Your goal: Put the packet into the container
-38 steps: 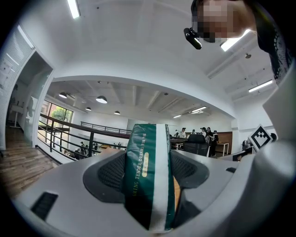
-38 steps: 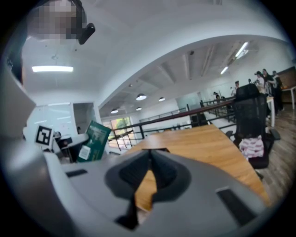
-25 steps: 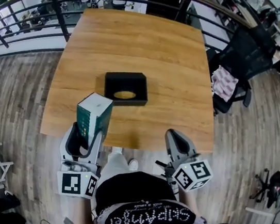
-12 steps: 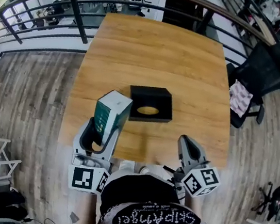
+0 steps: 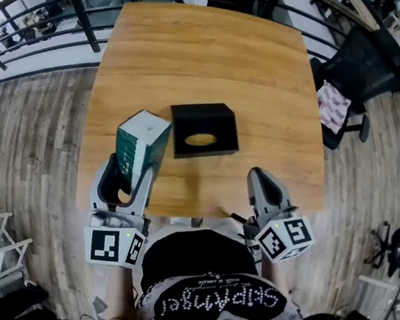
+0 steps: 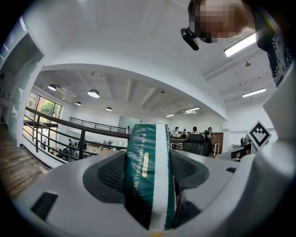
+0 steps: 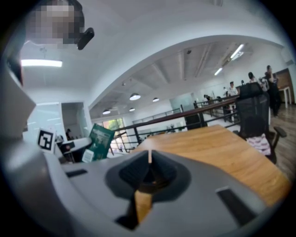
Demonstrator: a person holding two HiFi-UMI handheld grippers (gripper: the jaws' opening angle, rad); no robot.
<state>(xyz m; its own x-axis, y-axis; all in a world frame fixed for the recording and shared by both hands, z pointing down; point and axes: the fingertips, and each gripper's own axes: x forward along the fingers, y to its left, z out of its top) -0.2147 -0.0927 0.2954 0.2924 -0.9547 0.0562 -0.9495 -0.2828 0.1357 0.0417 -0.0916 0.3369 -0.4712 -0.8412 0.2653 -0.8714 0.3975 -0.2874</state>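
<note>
A green and white packet (image 5: 140, 143) is held tilted above the table's near left edge, with my left gripper (image 5: 126, 172) shut on its lower end. In the left gripper view the packet (image 6: 149, 173) stands between the two jaws, which press on both its sides. The black container (image 5: 203, 129) sits on the wooden table (image 5: 247, 74), just right of the packet, with an oval opening on top. My right gripper (image 5: 265, 187) hovers at the table's near edge, shut and empty. The right gripper view shows its jaws closed together (image 7: 149, 159) and the packet (image 7: 99, 140) far left.
A black office chair (image 5: 364, 64) with a pink cloth (image 5: 332, 110) stands right of the table. A dark metal railing (image 5: 82, 16) curves round the table's far side. Wood plank floor (image 5: 26, 144) lies left. The person's black patterned top (image 5: 214, 302) fills the bottom.
The view has shifted as the head moved. The left gripper still holds the packet close beside the container's left side; the right gripper stays at the near edge.
</note>
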